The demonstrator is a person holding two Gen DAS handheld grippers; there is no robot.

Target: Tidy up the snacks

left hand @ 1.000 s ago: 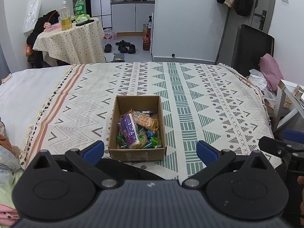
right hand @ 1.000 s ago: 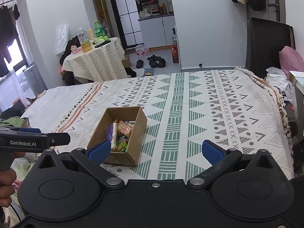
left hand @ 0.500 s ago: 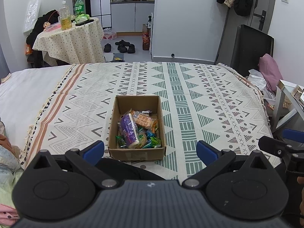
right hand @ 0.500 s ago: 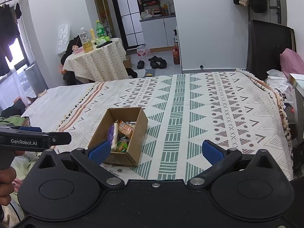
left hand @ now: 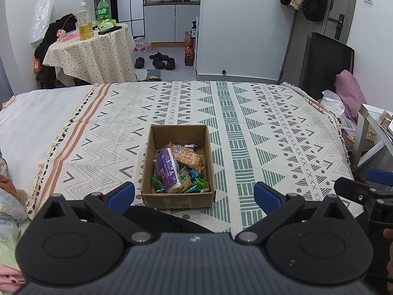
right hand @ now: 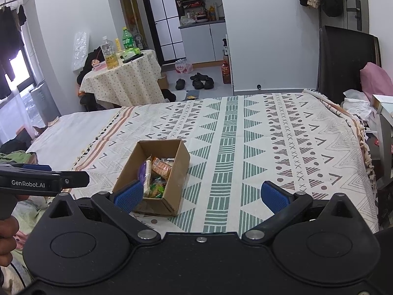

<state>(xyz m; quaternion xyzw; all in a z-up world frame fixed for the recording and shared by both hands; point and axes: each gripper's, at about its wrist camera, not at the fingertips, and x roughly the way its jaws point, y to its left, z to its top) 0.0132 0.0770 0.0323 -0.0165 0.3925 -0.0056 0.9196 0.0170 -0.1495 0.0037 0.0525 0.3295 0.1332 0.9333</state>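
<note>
A brown cardboard box [left hand: 177,198] sits on the patterned bedspread [left hand: 258,127], holding several snack packs: a purple pack [left hand: 167,168], an orange cracker pack [left hand: 188,157] and green wrappers [left hand: 200,184]. My left gripper [left hand: 194,195] hovers open just short of the box's near wall, nothing between its blue pads. The same box [right hand: 172,196] shows in the right wrist view, left of centre. My right gripper [right hand: 201,195] is open and empty; its left pad [right hand: 129,195] overlaps the box's near corner in the image.
A round table [left hand: 93,54] with bottles stands beyond the bed at the left. Shoes [left hand: 157,61] lie on the floor. A dark chair [left hand: 326,66] and a pink cushion [left hand: 348,93] are at the right. Clothes lie at the near left bed edge [left hand: 9,196].
Both views have drifted very slightly; the box and snacks have not moved. Both grippers stay open.
</note>
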